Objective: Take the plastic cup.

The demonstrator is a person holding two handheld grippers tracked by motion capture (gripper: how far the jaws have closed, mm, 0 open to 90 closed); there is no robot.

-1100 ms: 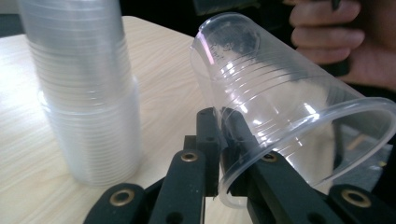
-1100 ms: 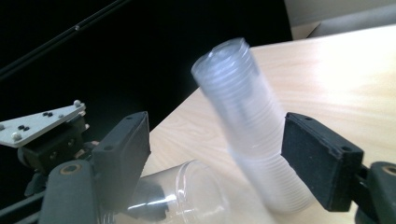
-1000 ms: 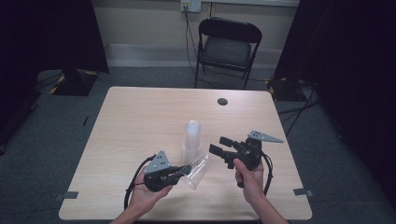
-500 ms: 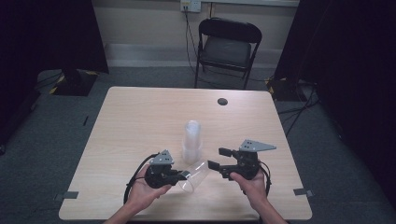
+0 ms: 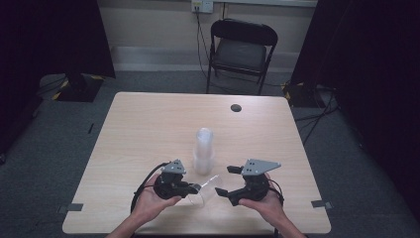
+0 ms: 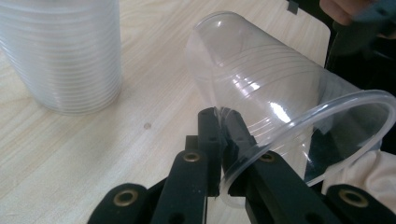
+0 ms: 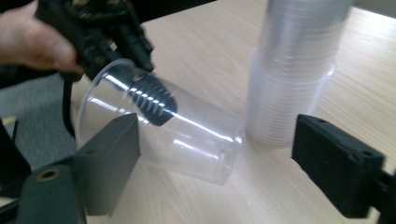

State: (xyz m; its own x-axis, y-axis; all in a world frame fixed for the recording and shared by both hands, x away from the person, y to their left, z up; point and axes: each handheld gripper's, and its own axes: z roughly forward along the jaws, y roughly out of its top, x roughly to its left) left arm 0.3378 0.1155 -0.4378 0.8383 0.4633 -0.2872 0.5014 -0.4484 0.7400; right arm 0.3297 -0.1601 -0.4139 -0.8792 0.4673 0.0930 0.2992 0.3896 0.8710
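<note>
Left gripper point(image 6: 219, 140) pinches the clear cup's point(image 6: 271, 93) rim (cup tilted); right gripper point(image 7: 215, 154) just spread, empty

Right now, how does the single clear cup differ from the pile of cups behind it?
The single cup lies tipped on its side; the stack of cups stands upright on the table. The single cup's wall is pinched by the left hand-held gripper; the stack is untouched. Both are clear plastic.

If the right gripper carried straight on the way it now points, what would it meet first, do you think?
Most likely the clear cup lying on its side, pinched at the rim by the left gripper. The right gripper has just been opening, and its open jaws frame that cup; the cup stack stands beyond, though depth is uncertain.
</note>
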